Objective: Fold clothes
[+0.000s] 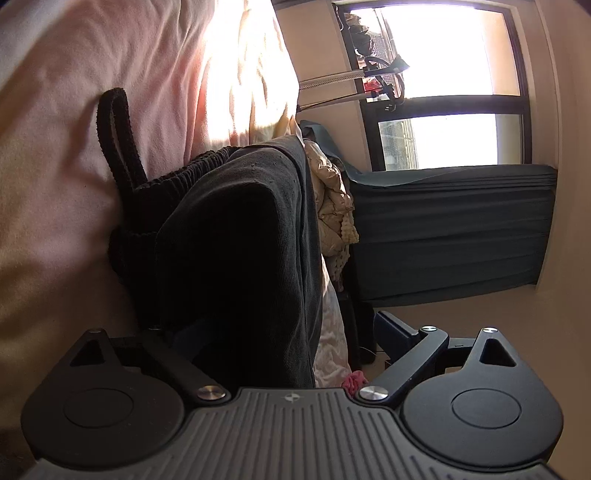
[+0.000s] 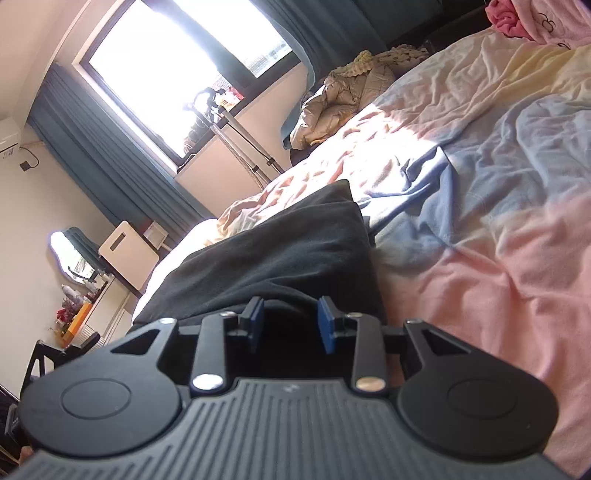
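Right, status. Landmark = the black garment (image 1: 229, 236), one item, lying on the bed (image 2: 498, 266) on its pastel sheet.

Why things sit as they do:
- The garment is bunched and doubled over on itself, ribbed waistband and one drawstring loop (image 1: 114, 136) spilling out onto the sheet beside it. Looks like a fold has been laid down, so my read is we're at a release, not a pick.
- Left tongs (image 1: 280, 332) are spread wide. The garment's near edge sits between the fingers, but one finger stands clear of the cloth; the other is buried behind dark fabric, contact there unclear. I'd call it not gripped.
- Right tongs (image 2: 291, 325) are partly spread, blue pads (image 2: 327, 321) apart with only a dark gap between them, hovering just over the garment's near end. Nothing pinched. Whether the pads brush the cloth below, can't tell.
- Both views are rolled hard, so the bed runs at a slant.

Counts:
- Black garments: 1
- Tongs: 2, neither holding anything
- Beige quilted jacket (image 2: 343, 96): 1, beyond the garment, at the bed's far edge
- Pink cloth heap (image 2: 517, 18): 1, well apart from the garment, far corner
- Window (image 2: 177, 62) beyond the garment: 1, with teal curtains (image 2: 107, 155)
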### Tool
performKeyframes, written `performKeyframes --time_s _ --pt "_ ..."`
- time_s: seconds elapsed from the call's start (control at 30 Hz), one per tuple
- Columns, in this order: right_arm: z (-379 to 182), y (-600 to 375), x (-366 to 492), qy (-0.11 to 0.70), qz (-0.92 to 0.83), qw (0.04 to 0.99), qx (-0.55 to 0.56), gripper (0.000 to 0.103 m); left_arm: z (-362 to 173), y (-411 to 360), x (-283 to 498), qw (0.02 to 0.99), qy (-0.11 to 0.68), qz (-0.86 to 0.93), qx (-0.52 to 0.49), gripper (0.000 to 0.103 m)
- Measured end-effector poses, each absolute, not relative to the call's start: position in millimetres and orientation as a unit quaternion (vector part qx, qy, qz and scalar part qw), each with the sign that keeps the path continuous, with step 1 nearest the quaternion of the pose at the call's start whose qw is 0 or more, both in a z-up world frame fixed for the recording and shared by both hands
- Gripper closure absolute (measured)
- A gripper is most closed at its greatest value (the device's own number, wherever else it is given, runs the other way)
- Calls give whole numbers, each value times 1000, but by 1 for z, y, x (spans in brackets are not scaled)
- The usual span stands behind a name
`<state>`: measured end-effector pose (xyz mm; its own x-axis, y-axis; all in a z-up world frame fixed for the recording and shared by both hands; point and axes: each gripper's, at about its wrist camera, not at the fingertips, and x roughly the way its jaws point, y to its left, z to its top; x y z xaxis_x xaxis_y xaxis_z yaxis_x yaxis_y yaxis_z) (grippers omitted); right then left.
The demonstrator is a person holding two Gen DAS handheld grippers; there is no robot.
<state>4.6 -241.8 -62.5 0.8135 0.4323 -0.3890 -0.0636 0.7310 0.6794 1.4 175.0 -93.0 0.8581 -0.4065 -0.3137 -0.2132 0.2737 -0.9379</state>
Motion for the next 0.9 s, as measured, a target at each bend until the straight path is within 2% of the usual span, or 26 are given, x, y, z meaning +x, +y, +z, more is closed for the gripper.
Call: performKeyframes --time_s 0.03,0.2,0.37,0.7,0.8,0.9 --pt "-61 -246 2 265 140 885 355 58 -95 174 4 754 270 -52 -597 6" --pt "-57 -265 -6 236 99 887 383 56 -101 169 13 758 307 -11 -575 4" --pt "-81 -280 4 263 68 864 424 56 -110 169 20 744 370 46 -555 0" --pt "-109 -288 18 279 61 833 475 47 -121 164 28 752 325 96 -565 0" --pt "-118 -290 26 291 62 817 494 37 -120 156 36 754 310 110 -569 0" --pt "-123 -291 45 309 76 803 503 36 -122 152 43 754 300 115 -573 0"
